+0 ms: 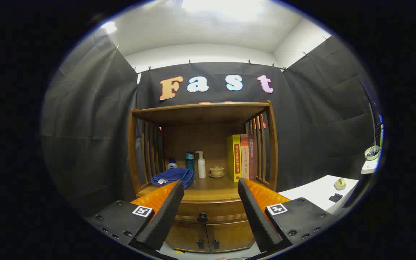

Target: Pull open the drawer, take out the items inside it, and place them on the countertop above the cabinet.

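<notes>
A wooden cabinet [202, 151] with an open shelf stands ahead of me against the booth wall. Below its countertop [211, 191] runs a closed drawer [208, 211] with a dark round knob [202, 217]. My gripper [211, 187] is open, with nothing between its fingers. The knob sits between the two fingers, some way beyond them. What lies inside the drawer is hidden.
On the countertop lie a folded blue towel [172, 176], several bottles [201, 164], a small yellow cup on a saucer [216, 171] and three upright books [243, 157]. Two lower doors [208, 236] sit under the drawer. A white table [320, 191] with small items stands to the right.
</notes>
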A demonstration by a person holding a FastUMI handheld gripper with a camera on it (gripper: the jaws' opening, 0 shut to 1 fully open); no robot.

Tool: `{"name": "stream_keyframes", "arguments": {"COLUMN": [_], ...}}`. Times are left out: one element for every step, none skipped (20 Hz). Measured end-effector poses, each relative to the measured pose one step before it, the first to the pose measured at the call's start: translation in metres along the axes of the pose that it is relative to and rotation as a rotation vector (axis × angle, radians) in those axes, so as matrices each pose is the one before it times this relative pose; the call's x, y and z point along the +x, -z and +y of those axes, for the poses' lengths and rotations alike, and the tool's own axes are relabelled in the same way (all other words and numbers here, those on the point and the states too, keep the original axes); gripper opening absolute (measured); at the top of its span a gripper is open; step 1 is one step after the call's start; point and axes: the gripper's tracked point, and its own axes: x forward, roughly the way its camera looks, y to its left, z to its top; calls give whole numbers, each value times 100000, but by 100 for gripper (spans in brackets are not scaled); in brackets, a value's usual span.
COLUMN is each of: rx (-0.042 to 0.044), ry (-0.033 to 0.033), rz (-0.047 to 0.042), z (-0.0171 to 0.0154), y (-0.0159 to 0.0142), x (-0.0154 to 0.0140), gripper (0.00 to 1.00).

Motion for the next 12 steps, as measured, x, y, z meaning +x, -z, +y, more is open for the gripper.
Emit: {"name": "stream_keyframes", "arguments": {"rx": [-98,-2,88,98,99,45,-151,-118,117,142,-39,105], "ry": [166,108,-88,-123,-20,16,-152,25,34,194,377,387], "rz": [-102,54,70,107,95,60,193,4,-698,-1050,-327,278], "z": [14,-37,38,38,-53,-29,62,-6,-54,-31,-77,-113], "y": [-4,-4,48,63,21,156,-62,-76,-255,-230,-21,236], "x": [-2,15,-2,9,-21,-52,8,-82,-19,-154,32,114], "gripper": [99,99,99,99,99,99,99,99,99,99,99,99]}}
